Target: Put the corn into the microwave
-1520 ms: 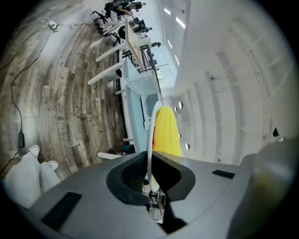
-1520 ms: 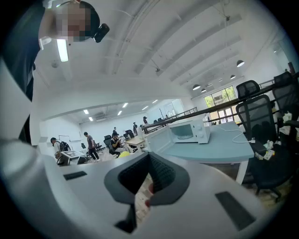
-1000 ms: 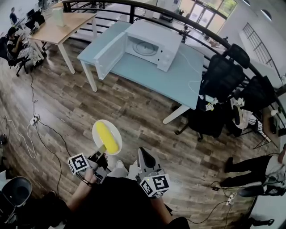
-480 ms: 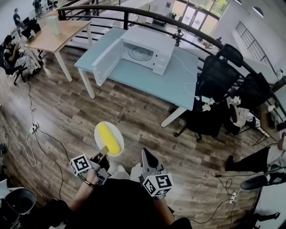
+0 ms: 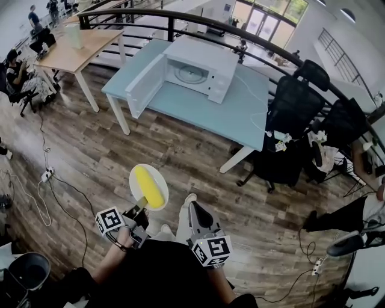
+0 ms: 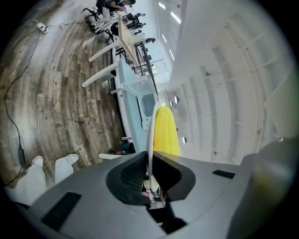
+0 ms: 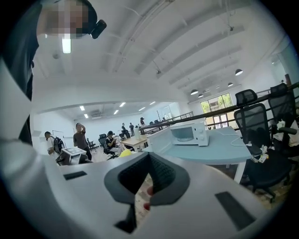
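Wood-floored office; microwave (image 5: 198, 67) open on the counter (image 5: 240, 114). Well short of it, left hand-held gripper (image 5: 139, 212) clamps the plate (image 5: 136, 178) carrying corn (image 5: 149, 186); right hand-held gripper (image 5: 195, 210) closed, empty. Advice: carry plate level.

You stand on a dark wood-plank floor (image 5: 180, 150), where a power strip (image 5: 46, 175) lies among loose cables. Ahead of you, a pale blue worktop (image 5: 240, 108) on white legs sits before a curved black railing (image 5: 198, 18). A wooden table (image 5: 72, 48) stands to its left and black office chairs (image 5: 295, 99) to its right. Daylight enters through tall windows (image 5: 267, 18). Round lamps (image 7: 239, 72) hang from the white ceiling (image 7: 163, 46).
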Demonstrator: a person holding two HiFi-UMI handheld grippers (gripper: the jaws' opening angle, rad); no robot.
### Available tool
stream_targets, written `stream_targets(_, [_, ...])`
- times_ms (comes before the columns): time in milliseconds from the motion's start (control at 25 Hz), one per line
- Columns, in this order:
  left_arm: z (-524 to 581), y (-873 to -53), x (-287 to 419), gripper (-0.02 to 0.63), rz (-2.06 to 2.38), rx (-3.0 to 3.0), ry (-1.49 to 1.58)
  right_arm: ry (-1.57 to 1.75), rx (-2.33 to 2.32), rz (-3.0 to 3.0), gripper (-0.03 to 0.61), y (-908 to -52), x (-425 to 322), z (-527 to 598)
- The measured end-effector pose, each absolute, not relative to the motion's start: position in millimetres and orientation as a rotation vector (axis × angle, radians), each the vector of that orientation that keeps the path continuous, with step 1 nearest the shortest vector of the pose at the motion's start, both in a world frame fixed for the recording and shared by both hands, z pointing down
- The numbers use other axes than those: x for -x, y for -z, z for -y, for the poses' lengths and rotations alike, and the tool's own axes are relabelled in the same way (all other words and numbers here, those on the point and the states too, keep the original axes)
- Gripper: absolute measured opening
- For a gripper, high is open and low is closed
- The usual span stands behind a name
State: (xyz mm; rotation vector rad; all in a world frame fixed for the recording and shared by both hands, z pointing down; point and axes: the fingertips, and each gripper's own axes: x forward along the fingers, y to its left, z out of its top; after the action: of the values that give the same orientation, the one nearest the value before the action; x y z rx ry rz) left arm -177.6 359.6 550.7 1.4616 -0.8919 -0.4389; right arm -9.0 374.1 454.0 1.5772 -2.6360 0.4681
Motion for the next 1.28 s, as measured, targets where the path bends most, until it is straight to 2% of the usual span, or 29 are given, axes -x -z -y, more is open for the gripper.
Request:
stream_targets(440, [-312.6, -549.0, 179.9, 0.025, 0.925, -1.457, 0.444, -0.522, -1.486, 2.675, 0.009, -462.8, 14.4, -318.9])
stream_targets(1280, [-205.7, -543.3, 142.9, 0.026, 0.963, -1.423, 0.467, -0.562, -1.460, 2.707, 0.009, -459.2, -29.8, -201.2])
